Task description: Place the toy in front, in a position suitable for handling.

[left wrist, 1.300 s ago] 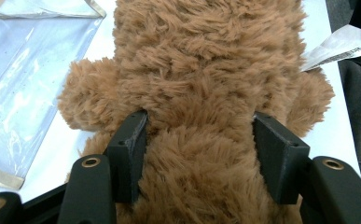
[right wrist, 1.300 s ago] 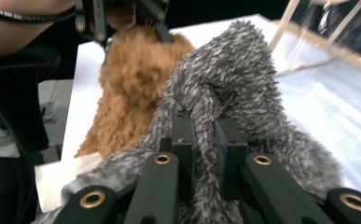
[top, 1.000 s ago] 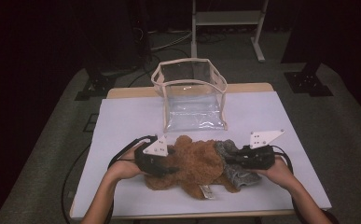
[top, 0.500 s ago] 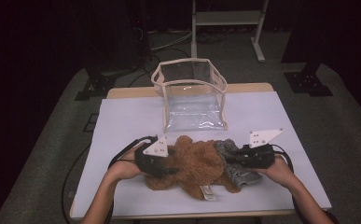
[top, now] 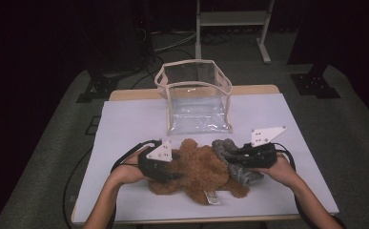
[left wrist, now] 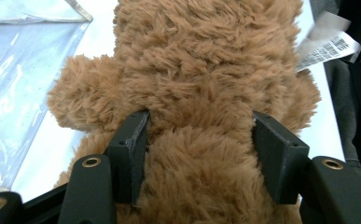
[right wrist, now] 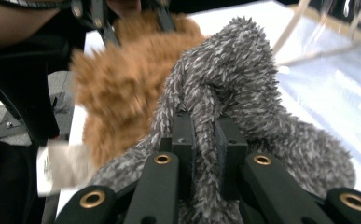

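Currently I count two plush toys, one clear bag and two grippers on my table (top: 125, 119). One brown teddy bear (top: 199, 169) lies at the near middle, a white tag (top: 212, 197) at its near edge; one grey plush toy (top: 234, 164) lies touching its right side. My left gripper (left wrist: 200, 140) is clenched across the bear's body, pads sunk in the fur. My right gripper (right wrist: 205, 140) pinches a fold of the grey plush. The transparent bag (top: 196, 98) stands upright just behind both, holding nothing I can see

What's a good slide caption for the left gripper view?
Left gripper clamps brown plush bear beside clear bag.
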The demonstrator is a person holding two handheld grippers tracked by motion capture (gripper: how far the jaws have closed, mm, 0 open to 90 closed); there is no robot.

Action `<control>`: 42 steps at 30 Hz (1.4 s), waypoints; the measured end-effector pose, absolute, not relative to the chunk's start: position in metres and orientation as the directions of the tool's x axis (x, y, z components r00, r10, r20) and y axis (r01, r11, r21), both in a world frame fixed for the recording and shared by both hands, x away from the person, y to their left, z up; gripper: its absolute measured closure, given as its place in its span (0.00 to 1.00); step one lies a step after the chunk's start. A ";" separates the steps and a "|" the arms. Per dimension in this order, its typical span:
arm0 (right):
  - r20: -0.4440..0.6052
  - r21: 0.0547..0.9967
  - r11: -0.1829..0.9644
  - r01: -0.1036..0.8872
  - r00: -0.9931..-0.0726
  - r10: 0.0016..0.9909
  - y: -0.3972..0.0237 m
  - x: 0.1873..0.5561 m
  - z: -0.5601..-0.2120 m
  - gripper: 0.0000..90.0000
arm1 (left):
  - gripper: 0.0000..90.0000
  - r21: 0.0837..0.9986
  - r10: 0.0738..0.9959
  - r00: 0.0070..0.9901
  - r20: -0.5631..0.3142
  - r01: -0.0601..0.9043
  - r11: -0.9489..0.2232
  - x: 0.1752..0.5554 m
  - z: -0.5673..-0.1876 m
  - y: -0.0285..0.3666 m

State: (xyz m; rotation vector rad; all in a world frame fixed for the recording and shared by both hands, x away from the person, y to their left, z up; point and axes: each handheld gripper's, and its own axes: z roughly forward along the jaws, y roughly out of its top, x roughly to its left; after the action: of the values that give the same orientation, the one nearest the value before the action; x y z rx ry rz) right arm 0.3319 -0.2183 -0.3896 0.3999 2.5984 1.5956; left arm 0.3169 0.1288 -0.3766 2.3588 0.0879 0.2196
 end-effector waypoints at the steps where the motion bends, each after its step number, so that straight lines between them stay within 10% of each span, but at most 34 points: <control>1: 0.082 0.877 0.439 0.194 -0.962 0.262 -0.222 0.331 -0.394 0.89 | 0.46 0.698 0.128 0.983 0.133 -0.001 -0.716 0.317 -0.376 0.128; 42: -0.026 0.835 0.545 0.074 -0.984 0.174 -0.170 0.320 -0.372 0.89 | 0.43 0.701 0.141 0.978 0.153 -0.007 -0.713 0.322 -0.374 0.106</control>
State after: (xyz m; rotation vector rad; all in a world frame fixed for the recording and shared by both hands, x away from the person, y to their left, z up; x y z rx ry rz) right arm 0.3204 -0.1702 -0.3722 0.2144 2.6672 1.4339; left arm 0.3216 0.1055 -0.3741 2.3539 0.0934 0.2505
